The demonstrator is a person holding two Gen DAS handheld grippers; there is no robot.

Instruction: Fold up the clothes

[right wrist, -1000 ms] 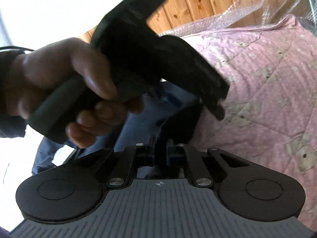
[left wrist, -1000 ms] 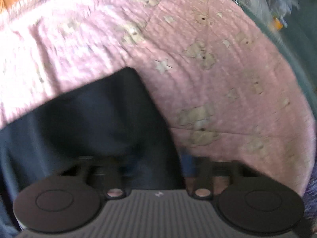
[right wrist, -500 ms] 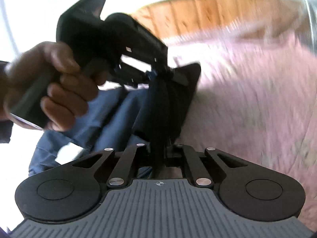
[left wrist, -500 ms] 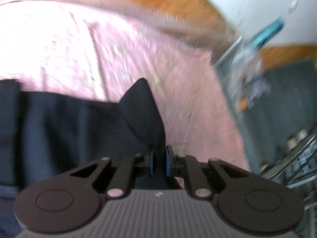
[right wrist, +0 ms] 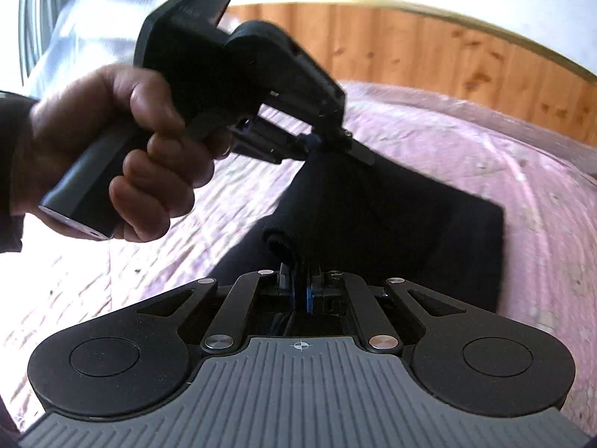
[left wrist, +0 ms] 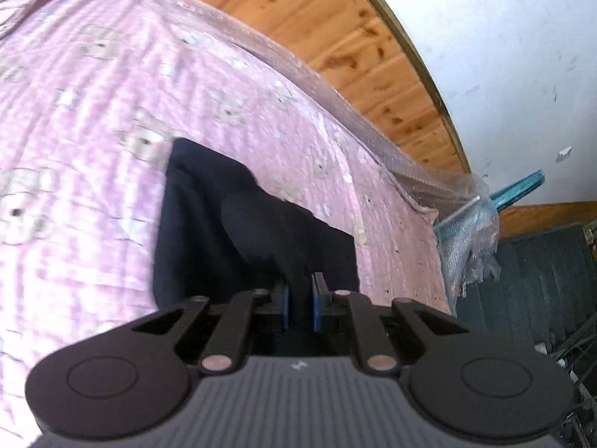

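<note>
A dark navy garment [left wrist: 224, 231] hangs lifted above a pink quilted bed cover [left wrist: 74, 112]. My left gripper [left wrist: 300, 291] is shut on one part of its edge. My right gripper [right wrist: 298, 280] is shut on another part of the same edge, where the cloth rolls over the fingers. In the right wrist view the garment [right wrist: 410, 224] stretches up to the left gripper [right wrist: 328, 142], which a hand holds just above and ahead. The cloth's lower part drapes onto the bed cover [right wrist: 522, 171].
A wooden headboard [right wrist: 447, 48] runs along the far side of the bed and also shows in the left wrist view [left wrist: 335, 37]. Clear plastic wrap [left wrist: 470, 231] bunches at the bed's corner. A white wall [left wrist: 503, 56] stands behind. Dark furniture [left wrist: 541, 280] stands beyond the bed's right edge.
My left gripper closed on the garment's edge, and both grippers lifted the cloth off the bed. The left gripper swung toward the headboard, pulling the garment taut between the two.
</note>
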